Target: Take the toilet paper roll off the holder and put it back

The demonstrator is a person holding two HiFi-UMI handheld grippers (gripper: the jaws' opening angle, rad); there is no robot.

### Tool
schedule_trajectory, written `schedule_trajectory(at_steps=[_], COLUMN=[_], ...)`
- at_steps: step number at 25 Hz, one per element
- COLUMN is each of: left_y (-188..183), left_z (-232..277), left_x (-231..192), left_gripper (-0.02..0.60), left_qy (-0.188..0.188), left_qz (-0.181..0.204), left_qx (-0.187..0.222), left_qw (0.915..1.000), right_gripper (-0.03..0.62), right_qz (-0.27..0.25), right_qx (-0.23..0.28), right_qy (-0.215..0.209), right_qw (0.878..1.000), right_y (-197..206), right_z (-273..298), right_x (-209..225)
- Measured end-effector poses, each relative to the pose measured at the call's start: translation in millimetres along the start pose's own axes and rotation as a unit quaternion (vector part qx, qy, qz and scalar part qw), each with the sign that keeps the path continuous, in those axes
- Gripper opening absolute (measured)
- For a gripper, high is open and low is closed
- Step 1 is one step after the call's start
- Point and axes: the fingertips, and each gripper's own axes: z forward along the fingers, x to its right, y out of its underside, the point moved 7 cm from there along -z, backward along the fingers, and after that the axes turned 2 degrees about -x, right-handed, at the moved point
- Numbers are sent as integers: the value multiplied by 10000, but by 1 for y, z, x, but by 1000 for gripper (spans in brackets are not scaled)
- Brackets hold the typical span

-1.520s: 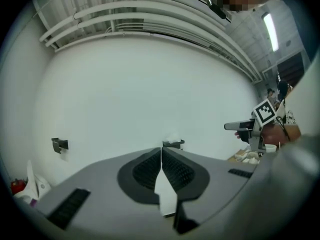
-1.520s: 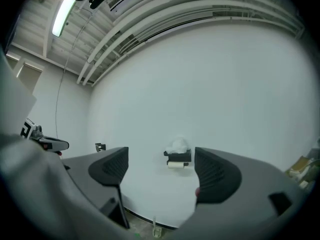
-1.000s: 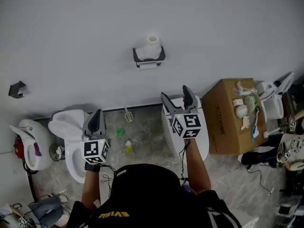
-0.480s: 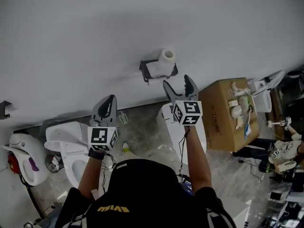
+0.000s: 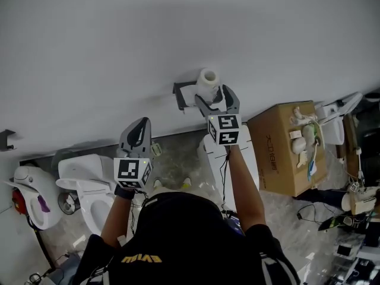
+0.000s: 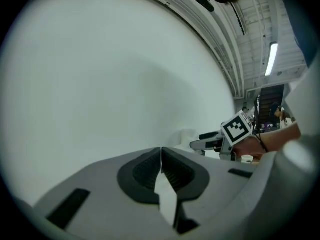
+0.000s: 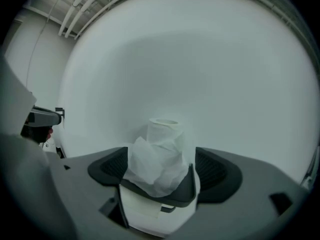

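Observation:
A white toilet paper roll (image 5: 208, 78) stands upright on a dark wall-mounted holder (image 5: 181, 91). My right gripper (image 5: 214, 95) is open, one jaw on each side of the holder just below the roll. In the right gripper view the roll (image 7: 164, 132) rises between the spread jaws of the right gripper (image 7: 162, 170), with crumpled loose paper hanging over the holder's dark front rim (image 7: 167, 196); neither jaw touches the roll. My left gripper (image 5: 137, 130) is lower left, away from the holder, shut and empty. The left gripper view shows the left gripper (image 6: 161, 156) closed, facing bare wall.
Below on the floor are a white toilet (image 5: 89, 186), a second white fixture (image 5: 29, 186) at far left and a white unit (image 5: 237, 162) under my right arm. A cardboard box (image 5: 279, 144) with items on it stands right. A small black bracket (image 5: 6, 140) is on the wall at left.
My right gripper has moved forward and up until its open jaws flank the holder under the roll. The left gripper has risen slightly and stayed shut.

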Motion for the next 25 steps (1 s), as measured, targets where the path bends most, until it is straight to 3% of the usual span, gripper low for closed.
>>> schedule_trajectory(at_steps=[8,9,11,25], left_y=[4,5,5,4], left_z=[3,4,4,2], left_x=[-1,-1,0,-5], left_gripper=[12,12,12,12], left_qy=[-56,-43,-22,36], left_qz=[2,7,31,78], left_qx=[-18,-23,-32,-78], left_qw=[10000,10000,10000,9999], right_gripper=[410,396,267,261], right_qz=[-299,-316,-271,-153], right_qx=[-22,-26,-44,-99], right_qy=[-86,-99,-156,-178], right_qw=[9995,9994,9995,9997], right_y=[-5,-6,-8,-11], right_z=[23,25,27,24], right_x=[-2,-2,-2,2])
